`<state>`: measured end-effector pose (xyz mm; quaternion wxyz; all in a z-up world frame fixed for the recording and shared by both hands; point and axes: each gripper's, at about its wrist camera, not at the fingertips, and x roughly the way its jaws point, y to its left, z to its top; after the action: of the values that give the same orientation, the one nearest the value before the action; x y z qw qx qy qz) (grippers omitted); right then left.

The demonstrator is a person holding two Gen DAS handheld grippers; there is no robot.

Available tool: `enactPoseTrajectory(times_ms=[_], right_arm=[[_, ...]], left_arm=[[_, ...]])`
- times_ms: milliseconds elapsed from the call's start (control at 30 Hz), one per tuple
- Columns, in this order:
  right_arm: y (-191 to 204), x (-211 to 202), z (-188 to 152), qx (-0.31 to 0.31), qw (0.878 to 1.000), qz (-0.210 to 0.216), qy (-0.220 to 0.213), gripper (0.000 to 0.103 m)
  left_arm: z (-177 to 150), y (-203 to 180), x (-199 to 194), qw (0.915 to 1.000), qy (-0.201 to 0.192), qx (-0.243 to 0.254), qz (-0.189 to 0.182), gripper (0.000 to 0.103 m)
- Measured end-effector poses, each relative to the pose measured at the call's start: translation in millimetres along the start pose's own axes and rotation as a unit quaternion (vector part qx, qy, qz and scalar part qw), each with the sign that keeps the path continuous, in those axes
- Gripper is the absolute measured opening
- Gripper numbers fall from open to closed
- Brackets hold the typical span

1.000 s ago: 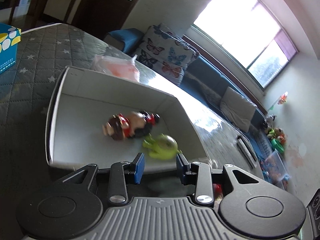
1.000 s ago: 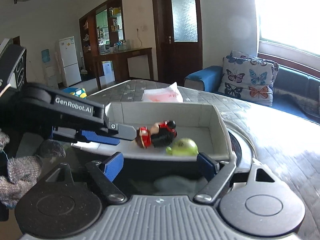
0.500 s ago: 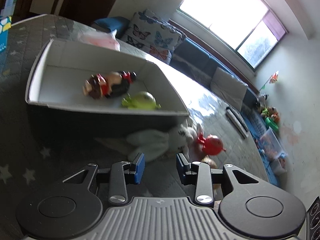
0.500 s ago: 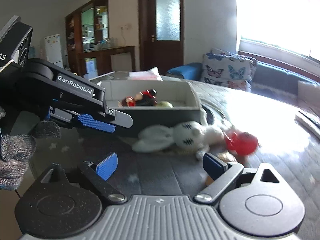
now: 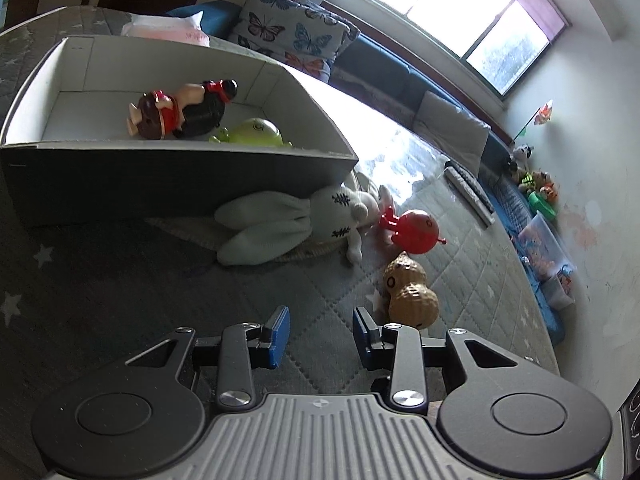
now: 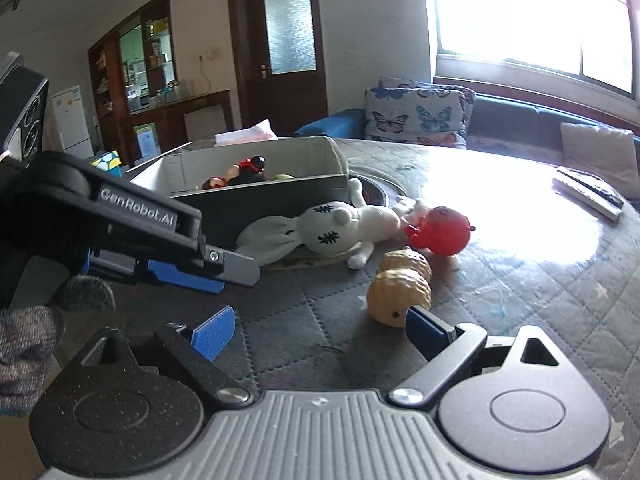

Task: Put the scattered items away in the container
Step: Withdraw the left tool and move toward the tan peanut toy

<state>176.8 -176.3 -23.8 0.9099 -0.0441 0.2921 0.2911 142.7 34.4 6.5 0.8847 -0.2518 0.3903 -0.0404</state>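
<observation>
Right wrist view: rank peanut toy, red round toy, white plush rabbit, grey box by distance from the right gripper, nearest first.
From the right gripper:
1. peanut toy, just beyond its right finger
2. red round toy and white plush rabbit, too close to call; red to the right
3. grey box, behind the rabbit

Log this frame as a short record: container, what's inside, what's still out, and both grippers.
container: grey cardboard box, open top
inside: red-and-black doll figure; green round toy
outside: white plush rabbit; red round toy; tan peanut-shaped toy
left gripper: open, empty
right gripper: open, empty, jaws just widened; peanut-shaped toy beside one finger
</observation>
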Motion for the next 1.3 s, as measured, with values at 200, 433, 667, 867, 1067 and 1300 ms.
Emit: enactPoseTrajectory(times_ms=[200,433,667,867,1067,1300], right_arm=[[-5.1,7.3,-2.0,0.012,1.000,-0.009,0.008,0.094],[-7.6,9.7,-3.0,0.018,1.000,-0.014,0.012,0.094],[-11.7,14.4,-5.6,0.028,0.999,-0.019,0.018,0.094],[-17.9,17.8,-5.9,0.040,0.999,-0.027,0.020,0.094],[-24.9,21.1,-7.5,0.050,0.998,-0.033,0.023,0.094],[-32.9,26.8,-5.2,0.060,0.997,-0.037,0.023,0.094]], left_arm=[[-2.2,-3.4,4.3,0.9999,0.010,0.006,0.003,0.037],[-4.4,-6.2,11.2,0.9996,0.024,0.013,0.007,0.037],[-4.3,-9.8,16.2,0.9993,0.031,0.018,0.007,0.037],[-3.2,-11.8,20.7,0.9992,0.034,0.020,0.006,0.037],[-1.4,-15.8,27.0,0.9988,0.042,0.023,0.003,0.037],[8.1,-28.4,33.7,0.9984,0.040,0.037,-0.012,0.037]])
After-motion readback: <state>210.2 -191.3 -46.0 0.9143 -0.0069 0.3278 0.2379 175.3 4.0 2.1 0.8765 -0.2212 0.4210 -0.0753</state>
